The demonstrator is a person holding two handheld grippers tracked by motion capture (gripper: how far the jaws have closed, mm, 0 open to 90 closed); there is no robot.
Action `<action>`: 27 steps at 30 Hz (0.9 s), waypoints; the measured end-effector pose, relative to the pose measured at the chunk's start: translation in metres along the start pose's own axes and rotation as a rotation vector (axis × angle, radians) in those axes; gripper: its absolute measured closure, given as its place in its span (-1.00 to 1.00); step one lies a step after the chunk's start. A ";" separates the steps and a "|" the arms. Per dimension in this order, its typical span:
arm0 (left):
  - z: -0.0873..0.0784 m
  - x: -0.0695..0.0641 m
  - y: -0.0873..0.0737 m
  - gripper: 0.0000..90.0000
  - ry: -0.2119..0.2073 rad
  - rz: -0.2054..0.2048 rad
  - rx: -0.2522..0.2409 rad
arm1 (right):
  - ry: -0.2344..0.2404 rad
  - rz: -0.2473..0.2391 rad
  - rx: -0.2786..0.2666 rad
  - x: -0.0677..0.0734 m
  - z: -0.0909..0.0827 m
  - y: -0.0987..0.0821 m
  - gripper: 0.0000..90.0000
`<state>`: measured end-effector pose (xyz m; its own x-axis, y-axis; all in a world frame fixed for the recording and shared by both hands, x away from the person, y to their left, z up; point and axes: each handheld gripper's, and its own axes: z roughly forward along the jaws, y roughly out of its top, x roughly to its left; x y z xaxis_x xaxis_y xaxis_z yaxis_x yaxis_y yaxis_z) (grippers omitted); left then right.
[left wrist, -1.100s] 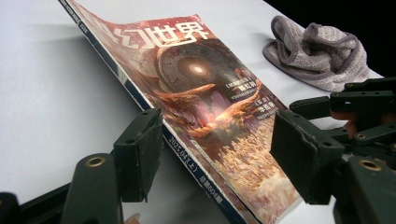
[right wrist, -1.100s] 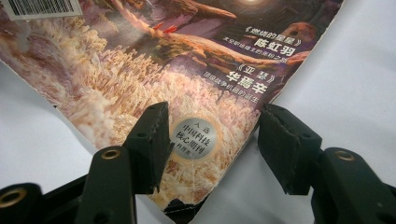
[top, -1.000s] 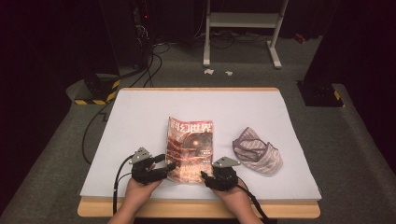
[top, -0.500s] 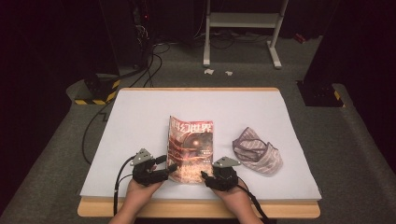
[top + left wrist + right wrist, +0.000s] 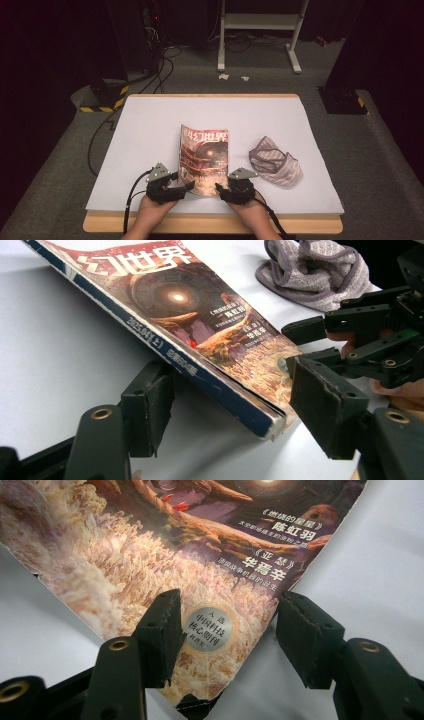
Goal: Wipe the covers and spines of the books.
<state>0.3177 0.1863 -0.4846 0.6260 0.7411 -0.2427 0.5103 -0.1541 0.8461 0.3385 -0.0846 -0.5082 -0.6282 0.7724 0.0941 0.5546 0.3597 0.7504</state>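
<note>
A dark room with cables and a metal stand on grey carpet frames the white surface, which lies on a wooden board.

Near the middle of the front half lies the magazine, cover up, its spine on the person's left and raised a little off the sheet, as the left gripper view shows. A striped grey cloth sits crumpled to its right, apart from it.

Both hands have come in at the magazine's near end. The left gripper is at the near spine corner, and in its own view the 2 jaws stand apart with that corner between them, neither pad pressing on it. The right gripper is at the near right corner. Its jaws are also apart, one over the cover by the round silver sticker, the other off the edge over the bare sheet. Whether a pad brushes the paper there I cannot tell.

By my reading, the step in hand is lining up for a grip on the magazine's near edge, to lift or open it. Next, the left jaws need to close squarely across the raised spine corner while the right steadies the cover, taking care not to crease the thin pages.
</note>
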 end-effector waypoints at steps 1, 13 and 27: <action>0.000 -0.001 0.000 -0.25 0.002 -0.001 -0.002 | 0.000 0.000 0.000 0.000 0.000 0.000 -0.03; 0.000 0.006 -0.002 -0.26 0.062 -0.037 -0.024 | 0.032 -0.044 0.002 0.011 0.001 0.001 -0.03; 0.005 0.016 -0.004 0.28 0.220 -0.046 -0.026 | 0.079 -0.074 0.002 0.019 0.006 0.003 -0.03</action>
<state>0.3288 0.1954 -0.4938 0.4573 0.8721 -0.1739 0.5182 -0.1025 0.8491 0.3313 -0.0657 -0.5079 -0.7089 0.6996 0.0897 0.5060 0.4159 0.7556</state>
